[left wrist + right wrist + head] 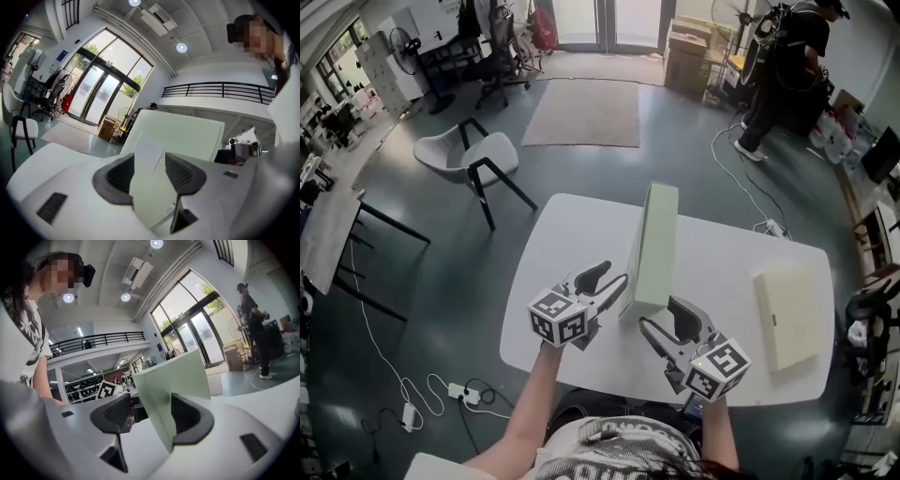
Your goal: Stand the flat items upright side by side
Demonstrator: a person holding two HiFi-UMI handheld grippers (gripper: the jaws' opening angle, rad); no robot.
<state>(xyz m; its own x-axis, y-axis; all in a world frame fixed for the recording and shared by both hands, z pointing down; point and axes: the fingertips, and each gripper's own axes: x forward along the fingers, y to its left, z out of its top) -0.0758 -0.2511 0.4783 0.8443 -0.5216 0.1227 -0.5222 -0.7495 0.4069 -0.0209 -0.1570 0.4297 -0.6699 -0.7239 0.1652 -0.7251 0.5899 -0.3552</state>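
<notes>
A pale green flat box (652,248) stands upright on its long edge in the middle of the white table (572,234). Both grippers are at its near end. My left gripper (617,275) comes in from the left; in the left gripper view (149,171) the box's narrow end (150,187) fills the gap between the pads, so the jaws look shut on it. My right gripper (656,311) is at the near right corner. In the right gripper view (150,416) the box corner (178,376) rests against the right pad, with a gap at the left pad. A cream flat box (787,314) lies flat at the table's right.
A white chair (473,155) stands on the floor beyond the table's left corner, with a rug (581,112) further back. A person (783,66) stands at the far right. Cables and a power strip (464,392) lie on the floor to the left.
</notes>
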